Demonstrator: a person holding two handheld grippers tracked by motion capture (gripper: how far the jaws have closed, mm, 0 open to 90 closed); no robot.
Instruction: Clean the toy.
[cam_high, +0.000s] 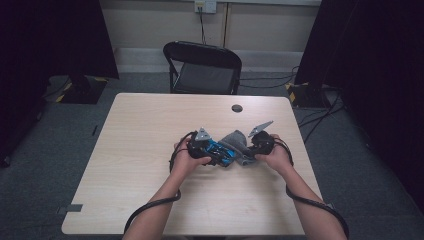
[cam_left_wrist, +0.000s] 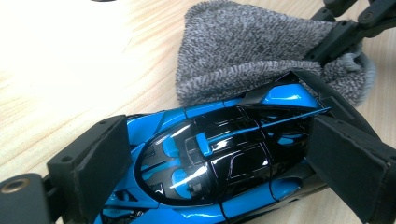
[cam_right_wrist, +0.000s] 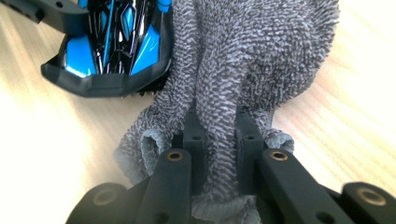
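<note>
A blue and black toy car (cam_left_wrist: 219, 163) lies at the middle of the wooden table (cam_high: 150, 130), and my left gripper (cam_left_wrist: 219, 158) is shut on its body, one pad (cam_left_wrist: 102, 158) on each side. In the high view the car (cam_high: 222, 151) sits between my hands. A grey terry cloth (cam_high: 238, 145) is bunched against the car's end. My right gripper (cam_right_wrist: 218, 144) is shut on a fold of that cloth (cam_right_wrist: 233, 60), which spreads out beyond the jaws and touches the car (cam_right_wrist: 109, 51). From the left gripper view the cloth (cam_left_wrist: 252, 51) lies just past the car.
A black folding chair (cam_high: 202, 67) stands beyond the table's far edge. A small dark round disc (cam_high: 237, 108) sits on the far part of the tabletop. Black cables (cam_high: 150, 205) trail from both grippers toward the near edge.
</note>
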